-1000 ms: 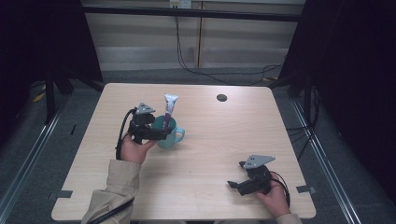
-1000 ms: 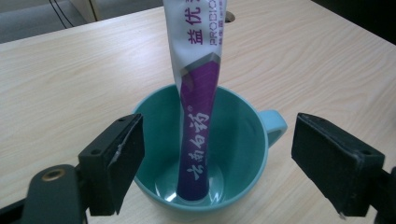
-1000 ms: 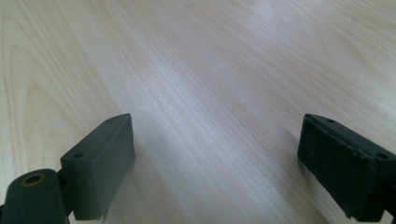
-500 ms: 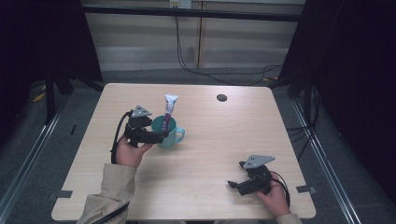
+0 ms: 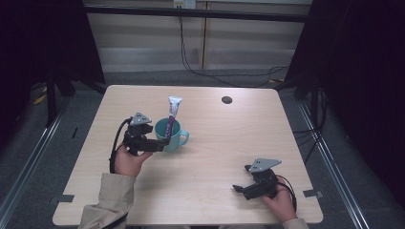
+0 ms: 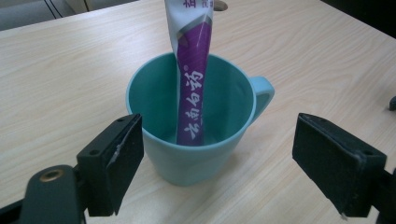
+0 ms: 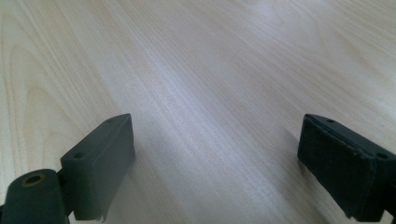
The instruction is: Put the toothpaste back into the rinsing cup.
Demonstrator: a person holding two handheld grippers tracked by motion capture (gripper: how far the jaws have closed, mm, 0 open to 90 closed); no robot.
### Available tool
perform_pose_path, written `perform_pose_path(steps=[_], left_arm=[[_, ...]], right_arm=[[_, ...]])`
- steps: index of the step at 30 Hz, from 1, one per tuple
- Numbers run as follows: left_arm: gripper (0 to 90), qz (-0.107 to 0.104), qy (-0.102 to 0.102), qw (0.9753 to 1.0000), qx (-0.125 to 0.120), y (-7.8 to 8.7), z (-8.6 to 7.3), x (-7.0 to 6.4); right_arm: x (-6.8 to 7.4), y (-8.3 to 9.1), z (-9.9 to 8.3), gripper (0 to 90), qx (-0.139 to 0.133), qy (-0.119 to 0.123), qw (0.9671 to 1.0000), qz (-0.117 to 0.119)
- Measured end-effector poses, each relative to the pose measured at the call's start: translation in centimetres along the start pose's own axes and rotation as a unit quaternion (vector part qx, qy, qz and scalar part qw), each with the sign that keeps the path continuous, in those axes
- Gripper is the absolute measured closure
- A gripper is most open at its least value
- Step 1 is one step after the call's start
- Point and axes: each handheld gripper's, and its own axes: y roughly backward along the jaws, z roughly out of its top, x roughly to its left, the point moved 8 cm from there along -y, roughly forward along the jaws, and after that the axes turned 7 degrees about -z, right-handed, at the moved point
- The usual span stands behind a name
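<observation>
Wooden table, left gripper drawn back from teal mug, jaws apart

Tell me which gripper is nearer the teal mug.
Left. The left gripper sits right at the teal mug, its open jaws on either side of it without touching. The right gripper rests open far off, near the table's front right corner.

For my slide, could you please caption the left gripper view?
Open left gripper facing a teal mug that holds an upright purple toothpaste tube on a wooden table.
</observation>
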Motion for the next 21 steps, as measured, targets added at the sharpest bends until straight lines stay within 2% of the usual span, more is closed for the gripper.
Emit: perform_pose_path(steps=[8, 14, 21], left_arm=[[16.4, -0.002, -0.002, 1.0, 0.001, 0.2, -0.7, 0.1], [16.3, -0.001, 0.007, 1.0, 0.0, 0.2, -1.2, 0.2], [16.0, -0.004, 0.008, 1.0, 0.003, 0.1, -2.0, 0.4]], right_arm=[[0.0, 0.0, 0.0, 10.1, 0.0, 0.0, 1.0, 0.0], [0.0, 0.0, 0.0, 10.1, 0.0, 0.0, 1.0, 0.0], [0.0, 0.0, 0.0, 10.1, 0.0, 0.0, 1.0, 0.0]])
